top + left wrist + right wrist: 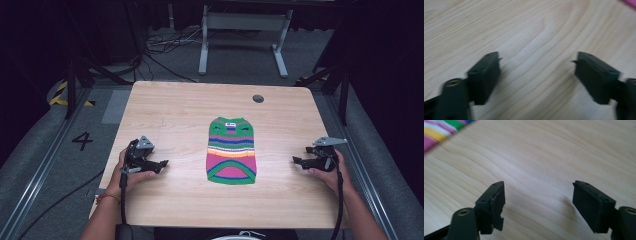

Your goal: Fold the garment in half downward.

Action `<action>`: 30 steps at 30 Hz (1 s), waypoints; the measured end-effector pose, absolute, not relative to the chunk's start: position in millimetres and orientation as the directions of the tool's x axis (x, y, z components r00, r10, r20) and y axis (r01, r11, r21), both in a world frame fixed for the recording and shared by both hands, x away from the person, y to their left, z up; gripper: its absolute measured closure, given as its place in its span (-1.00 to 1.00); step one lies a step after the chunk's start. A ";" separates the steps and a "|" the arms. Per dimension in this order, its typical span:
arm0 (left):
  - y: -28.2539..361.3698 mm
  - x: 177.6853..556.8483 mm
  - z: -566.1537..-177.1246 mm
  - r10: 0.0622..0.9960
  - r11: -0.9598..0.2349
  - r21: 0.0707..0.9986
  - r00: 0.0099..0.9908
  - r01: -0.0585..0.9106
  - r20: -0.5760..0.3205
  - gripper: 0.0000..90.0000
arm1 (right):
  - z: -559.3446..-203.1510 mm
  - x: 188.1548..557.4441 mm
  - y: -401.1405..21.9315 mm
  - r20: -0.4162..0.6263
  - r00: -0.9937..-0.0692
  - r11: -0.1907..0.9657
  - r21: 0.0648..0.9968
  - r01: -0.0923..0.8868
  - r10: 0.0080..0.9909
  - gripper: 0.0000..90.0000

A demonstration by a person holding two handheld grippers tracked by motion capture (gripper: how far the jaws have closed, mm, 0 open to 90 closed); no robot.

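Observation:
A small striped knitted sweater, green, pink, blue, yellow and white, lies flat in the middle of the wooden table. My left gripper rests low over the table to the sweater's left, pointing toward it, jaws wide apart and empty. On the opposite side my right gripper faces the sweater, also open with nothing between its jaws. A corner of the sweater shows at the top left of the right gripper view, and a pink sliver of it in the left gripper view.
A round cable hole sits near the table's far edge. Beyond the table stand a white desk frame and loose cables on the grey floor. Bare wood surrounds the sweater on all sides.

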State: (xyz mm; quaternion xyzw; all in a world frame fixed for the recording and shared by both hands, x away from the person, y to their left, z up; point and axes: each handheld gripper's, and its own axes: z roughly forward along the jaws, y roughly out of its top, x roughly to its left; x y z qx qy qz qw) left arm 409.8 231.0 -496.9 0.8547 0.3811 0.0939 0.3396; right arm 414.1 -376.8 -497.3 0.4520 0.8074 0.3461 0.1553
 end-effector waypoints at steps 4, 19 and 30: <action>220.1 429.3 -472.6 0.696 -0.509 0.658 0.716 0.555 -0.065 -0.46 | -476.8 418.6 -375.4 0.077 -0.544 0.323 0.732 0.600 0.836 -0.34; 132.9 502.3 -443.1 0.620 -0.576 0.680 0.784 0.453 0.003 -0.31 | -440.8 485.6 -301.6 0.016 -0.658 0.427 0.749 0.507 0.753 -0.17; 101.5 541.7 -465.6 0.610 -0.585 0.656 0.792 0.477 -0.033 -0.12 | -453.0 526.4 -258.9 0.030 -0.690 0.457 0.729 0.510 0.723 -0.03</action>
